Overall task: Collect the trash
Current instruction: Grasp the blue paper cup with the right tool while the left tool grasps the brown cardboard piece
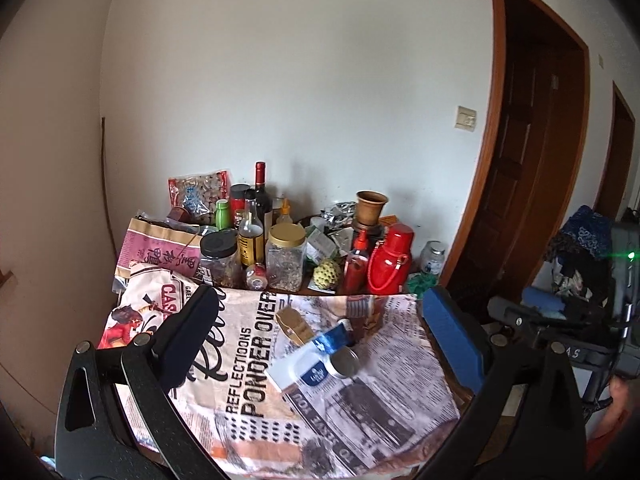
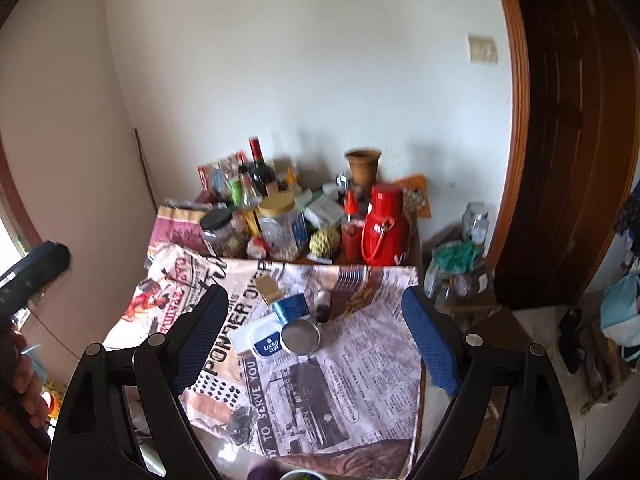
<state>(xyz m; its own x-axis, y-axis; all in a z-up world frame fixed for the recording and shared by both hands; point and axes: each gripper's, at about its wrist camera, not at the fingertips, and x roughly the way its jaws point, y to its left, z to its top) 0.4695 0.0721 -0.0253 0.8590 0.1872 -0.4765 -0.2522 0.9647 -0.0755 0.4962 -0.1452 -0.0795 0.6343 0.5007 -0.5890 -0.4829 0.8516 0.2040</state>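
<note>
A small heap of trash in the middle of the worktop point(image 1: 440, 364), on a cloth point(image 1: 248, 364) printed like a newspaper. In the heap: a white carton point(image 1: 298, 372) with a blue round label reading "Lucky cup", lying flat. Touching its right end, a little round metal tin point(image 1: 345, 362), tipped on its side, open mouth facing the camera. Just behind, a shiny blue wrapper point(image 1: 333, 338). Left of the wrapper, a small tan packet point(image 1: 295, 325). In the right wrist view, a tiny bottle point(image 2: 323, 300) just right of the blue wrapper.

Behind the heap, past the edge of the cloth, a crowd of other things against the white wall: a red flask point(image 1: 390, 260) with a loop handle, a red squeeze bottle point(image 1: 355, 266) just left of it, a bumpy green fruit point(image 1: 327, 274), a clear jar with a gold lid point(image 1: 286, 256), a dark-lidded jar point(image 1: 220, 258), a tall wine bottle point(image 1: 261, 192) with a red top, a brown clay pot point(image 1: 372, 206), and a pink and tan bag point(image 1: 160, 250) at the far left.

Left hand-held gripper point(image 1: 320, 312) above the near side of the cloth, fingers spread wide, nothing between them. Right hand-held gripper point(image 2: 316, 308) the same: wide apart, holding nothing, with the heap showing between the fingers.

Wooden door frame point(image 1: 496, 120) on the right.
</note>
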